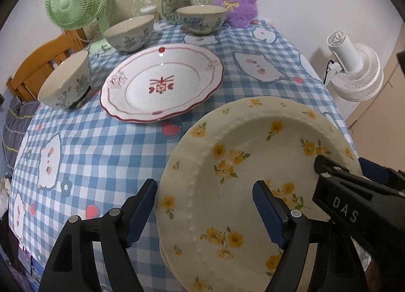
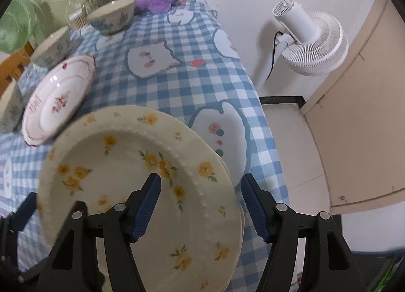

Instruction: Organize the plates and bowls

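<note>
Plates first: your glossy cream plate [image 1: 253, 178] with yellow flowers and a beaded ring tops a small stack on the checked-cloth counter [image 1: 88, 145]. Your left gripper [image 1: 205, 212] has its ribbed blue fingers [image 1: 141, 213] spread wide, straddling the plate's left rim, not pinching it. Your right gripper [image 2: 201, 206] straddles the right rim the same way, fingers apart and gripping nothing. Beyond your left fingertips sit a scalloped red-trimmed plate [image 1: 162, 84] and three round floral bowls [image 1: 129, 31].

A cream yellow-flowered plate [image 1: 253, 165] tops a stack near a red-rimmed white plate [image 1: 162, 82] and three floral bowls [image 1: 129, 31].
</note>
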The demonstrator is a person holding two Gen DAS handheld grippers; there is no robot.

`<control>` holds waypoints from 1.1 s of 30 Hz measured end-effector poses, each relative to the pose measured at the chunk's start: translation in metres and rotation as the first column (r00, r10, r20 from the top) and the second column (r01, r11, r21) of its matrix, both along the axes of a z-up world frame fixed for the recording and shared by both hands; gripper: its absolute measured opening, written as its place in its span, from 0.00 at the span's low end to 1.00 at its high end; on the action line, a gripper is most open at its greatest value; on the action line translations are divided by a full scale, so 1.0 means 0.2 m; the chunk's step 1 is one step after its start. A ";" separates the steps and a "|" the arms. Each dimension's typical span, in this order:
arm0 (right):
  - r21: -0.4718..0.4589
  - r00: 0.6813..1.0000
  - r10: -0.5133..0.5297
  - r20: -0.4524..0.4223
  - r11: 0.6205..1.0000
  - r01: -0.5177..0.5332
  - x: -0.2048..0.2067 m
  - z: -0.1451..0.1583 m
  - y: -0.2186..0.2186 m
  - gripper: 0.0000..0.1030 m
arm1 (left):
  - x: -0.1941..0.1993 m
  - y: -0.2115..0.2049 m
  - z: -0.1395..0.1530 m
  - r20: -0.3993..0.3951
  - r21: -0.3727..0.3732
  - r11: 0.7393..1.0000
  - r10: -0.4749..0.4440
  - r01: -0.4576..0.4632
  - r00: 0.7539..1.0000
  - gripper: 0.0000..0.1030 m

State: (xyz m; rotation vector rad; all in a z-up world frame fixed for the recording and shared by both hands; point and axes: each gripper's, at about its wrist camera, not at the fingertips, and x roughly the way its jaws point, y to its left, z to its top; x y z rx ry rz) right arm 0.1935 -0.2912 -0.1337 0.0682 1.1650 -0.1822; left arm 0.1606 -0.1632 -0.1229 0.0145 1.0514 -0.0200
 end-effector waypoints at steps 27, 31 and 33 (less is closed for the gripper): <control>0.095 0.956 0.196 0.218 0.971 -0.220 -0.08 0.69 0.28 0.81 | -0.11 0.19 0.60 0.172 -0.032 0.999 0.045 -0.040 0.984 0.80; 0.089 0.938 0.236 0.253 0.960 -0.265 -0.05 0.74 0.29 0.84 | -0.09 0.21 0.67 0.190 -0.037 0.995 0.098 -0.092 0.977 0.80; 0.082 0.927 0.260 0.269 0.953 -0.291 -0.03 0.76 0.30 0.84 | -0.08 0.21 0.68 0.198 -0.033 0.993 0.116 -0.112 0.973 0.80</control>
